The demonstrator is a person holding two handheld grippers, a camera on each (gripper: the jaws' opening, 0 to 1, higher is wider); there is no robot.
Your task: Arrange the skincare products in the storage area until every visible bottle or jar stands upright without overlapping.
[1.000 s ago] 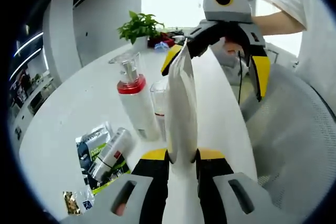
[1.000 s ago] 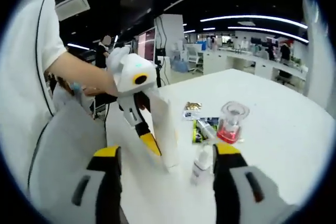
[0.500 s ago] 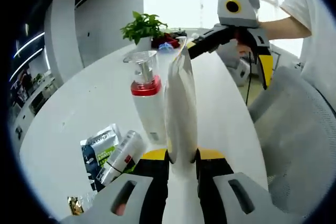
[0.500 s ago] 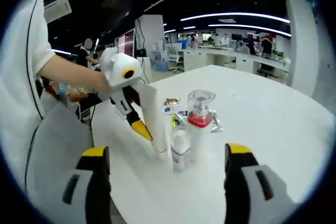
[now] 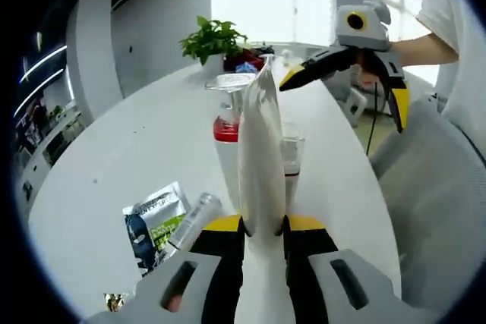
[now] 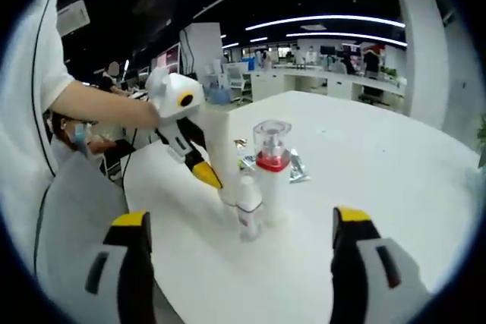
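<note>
My left gripper [image 5: 263,225] is shut on a tall white tube [image 5: 262,142], held upright with its crimped end up. Right behind the tube stand a pump bottle [image 5: 225,130] with a red band and a clear cap, and a small clear bottle [image 5: 291,158]. A silver bottle [image 5: 194,221] lies on its side on a green sachet [image 5: 156,218]. My right gripper [image 6: 241,219] is open and holds nothing; ahead of it stand the small bottle [image 6: 247,206] and the pump bottle [image 6: 267,165], with the left gripper [image 6: 206,176] holding the tube [image 6: 222,153] just beyond.
The round white table [image 5: 114,149] has bare room to the left. A potted plant [image 5: 215,36] stands at its far edge. Flat sachets [image 6: 295,166] lie behind the bottles. A grey chair back [image 5: 440,210] and a person's arm [image 6: 106,104] are close by.
Both views have shifted. The pump bottle and small bottle now sit directly behind the held tube instead of to its left. The right gripper has drawn farther away and stays open.
</note>
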